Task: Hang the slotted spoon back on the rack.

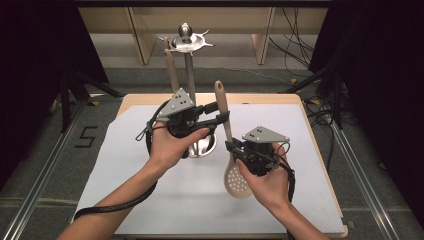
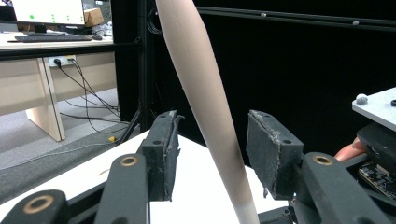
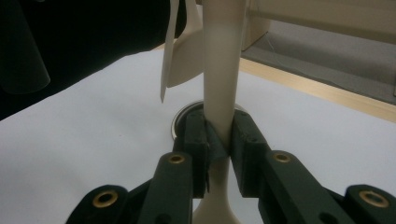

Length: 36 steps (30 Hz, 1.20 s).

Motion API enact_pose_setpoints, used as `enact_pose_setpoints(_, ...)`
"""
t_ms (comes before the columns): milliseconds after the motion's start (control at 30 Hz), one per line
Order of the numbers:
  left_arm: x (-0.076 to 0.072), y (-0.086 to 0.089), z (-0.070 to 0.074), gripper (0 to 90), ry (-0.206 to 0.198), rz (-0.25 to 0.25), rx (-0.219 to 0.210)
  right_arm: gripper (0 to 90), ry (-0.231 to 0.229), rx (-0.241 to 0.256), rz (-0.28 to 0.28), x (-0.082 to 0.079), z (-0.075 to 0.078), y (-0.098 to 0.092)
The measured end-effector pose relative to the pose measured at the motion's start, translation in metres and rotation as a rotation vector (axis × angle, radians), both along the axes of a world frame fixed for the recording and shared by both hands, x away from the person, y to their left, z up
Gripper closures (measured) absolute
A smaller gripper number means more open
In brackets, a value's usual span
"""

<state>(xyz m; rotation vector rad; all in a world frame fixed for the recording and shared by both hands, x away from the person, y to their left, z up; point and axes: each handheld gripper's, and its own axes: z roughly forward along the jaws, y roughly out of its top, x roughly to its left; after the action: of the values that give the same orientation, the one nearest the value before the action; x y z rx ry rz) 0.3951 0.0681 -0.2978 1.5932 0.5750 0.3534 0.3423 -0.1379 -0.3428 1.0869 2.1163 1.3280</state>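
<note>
A cream slotted spoon (image 1: 237, 181) stands almost upright over the white table cover, bowl down. My right gripper (image 1: 233, 148) is shut on its neck just above the bowl; in the right gripper view the pads (image 3: 203, 135) pinch the handle (image 3: 222, 70). My left gripper (image 1: 223, 114) is open higher up, one jaw on each side of the handle. In the left gripper view the handle (image 2: 205, 107) rises between the open pads (image 2: 161, 158), and I see a gap on both sides.
A metal utensil stand (image 1: 190, 75) with a hook ring on top and a round base (image 1: 206, 147) rises just behind the left hand. Another cream utensil (image 1: 171, 67) hangs from it; its blade (image 3: 180, 60) appears behind the spoon. Desks and cables lie beyond the table.
</note>
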Motion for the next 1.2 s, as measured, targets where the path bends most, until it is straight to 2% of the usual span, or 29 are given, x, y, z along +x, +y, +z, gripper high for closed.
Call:
enact_pose_setpoints(67, 0.0002, -0.0001, 0.0, 53.9, -0.004, 0.0, -0.001, 79.1, -0.029, -0.024, 0.001, 0.0008, 0.0009, -0.0013)
enact_pose_setpoints(267, 0.0002, -0.0013, -0.0006, 56.9, -0.003, -0.005, -0.003, 79.1, -0.045, -0.02, 0.006, 0.0012, 0.0007, 0.0011)
enact_pose_setpoints(333, 0.0006, -0.0016, -0.0011, 58.6, 0.011, -0.009, -0.012, 79.1, -0.028, -0.018, 0.007, 0.0006, 0.001, 0.0014)
enact_pose_setpoints(367, 0.0008, -0.0015, -0.0012, 59.6, 0.015, -0.011, -0.012, 79.0, -0.004, -0.003, -0.006, -0.0011, 0.001, 0.0025)
enact_pose_setpoints(433, 0.0011, -0.002, -0.0019, 61.4, 0.024, -0.014, -0.021, 79.0, -0.037, -0.025, 0.005, 0.001, 0.0, 0.0011)
enact_pose_setpoints(467, 0.0014, -0.002, -0.002, 62.5, 0.024, -0.015, -0.023, 79.0, -0.011, -0.007, -0.005, -0.001, -0.0003, 0.0029)
enact_pose_setpoints(533, 0.0018, -0.002, -0.0021, 64.8, 0.028, -0.02, -0.028, 79.0, -0.037, -0.023, -0.001, 0.0002, -0.0007, 0.0022)
enact_pose_setpoints(567, 0.0018, -0.0022, -0.0021, 66.1, 0.031, -0.024, -0.034, 79.0, -0.034, -0.009, -0.001, 0.0, -0.0011, 0.0032)
enact_pose_setpoints(600, 0.0017, -0.0024, -0.0021, 67.8, 0.032, -0.026, -0.035, 79.0, -0.008, 0.004, -0.014, -0.0021, -0.0008, 0.0045)
enact_pose_setpoints(633, 0.0015, -0.0027, -0.002, 68.5, 0.032, -0.026, -0.035, 79.0, -0.026, -0.005, -0.008, -0.001, -0.0015, 0.0042)
enact_pose_setpoints(700, 0.0012, -0.0027, -0.0018, 70.3, 0.042, -0.044, -0.05, 78.9, -0.017, -0.012, -0.001, -0.0011, -0.001, 0.0034)
enact_pose_setpoints(833, -0.0004, -0.0033, -0.0012, 73.1, 0.055, -0.075, -0.079, 78.8, -0.027, -0.014, 0.004, -0.0004, -0.0012, 0.0034)
enact_pose_setpoints(967, -0.0013, -0.0032, 0.0, 74.2, 0.045, -0.104, -0.07, 78.3, -0.047, -0.023, 0.025, 0.0016, -0.0019, 0.0035)
enact_pose_setpoints(1033, -0.0009, -0.0024, 0.0002, 74.2, 0.04, -0.109, -0.058, 76.7, -0.056, -0.012, 0.038, 0.002, -0.0023, 0.0042)
enact_pose_setpoints(1067, -0.0005, -0.0019, 0.0001, 74.2, 0.035, -0.11, -0.049, 74.5, -0.063, -0.026, 0.037, 0.0015, -0.0008, 0.0035)
enact_pose_setpoints(1100, 0.0002, -0.0008, -0.0002, 74.3, 0.03, -0.111, -0.04, 71.3, -0.059, -0.013, 0.032, 0.0004, -0.0004, 0.0042)
enact_pose_setpoints(1133, 0.0009, 0.0, -0.0003, 74.3, 0.025, -0.112, -0.036, 66.3, -0.102, -0.033, 0.046, 0.0025, 0.0005, 0.0029)
enact_pose_setpoints(1200, 0.0022, 0.0024, 0.0, 74.3, 0.018, -0.115, -0.03, 62.3, -0.076, -0.014, 0.041, 0.0009, 0.0013, 0.003)
